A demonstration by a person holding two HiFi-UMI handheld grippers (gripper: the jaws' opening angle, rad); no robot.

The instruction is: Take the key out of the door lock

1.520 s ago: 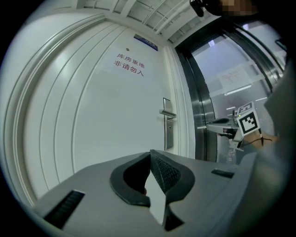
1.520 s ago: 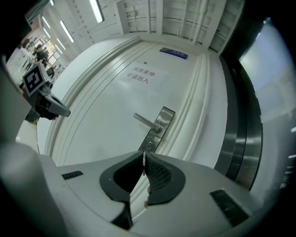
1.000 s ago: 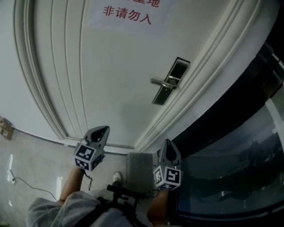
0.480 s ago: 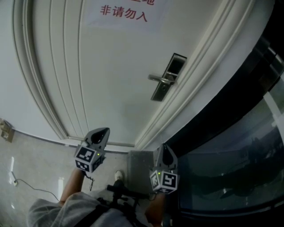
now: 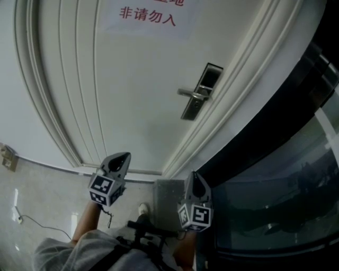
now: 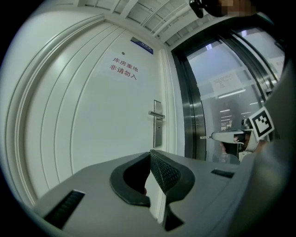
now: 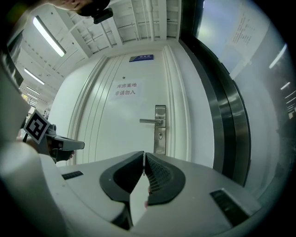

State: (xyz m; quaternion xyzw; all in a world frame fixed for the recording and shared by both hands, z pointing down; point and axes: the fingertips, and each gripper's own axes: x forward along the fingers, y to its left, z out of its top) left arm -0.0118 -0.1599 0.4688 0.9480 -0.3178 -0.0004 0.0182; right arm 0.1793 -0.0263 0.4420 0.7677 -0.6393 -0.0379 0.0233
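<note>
White door (image 5: 132,95) with a red-lettered sign (image 5: 145,16), glass wall (image 5: 275,201) beside it. Lock plate (image 5: 201,98) with lever handle (image 5: 186,93) sits near the door's edge. Keyhole (image 7: 160,135) lies under the handle; the key is too small to make out. Left gripper (image 5: 124,155) and right gripper (image 5: 195,174) are held low, well apart from the lock, jaws together, nothing between them.

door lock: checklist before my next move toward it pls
1. door lock in the right gripper view: ok, straight ahead, its plate running below the handle.
2. key seen in the lock: cannot tell, too small.
3. right gripper jaws apart for a grasp: not ok, shut and empty.
4. left gripper out of the way: ok, shut, empty, held off to the left.
5. path to the lock: ok, nothing between.
</note>
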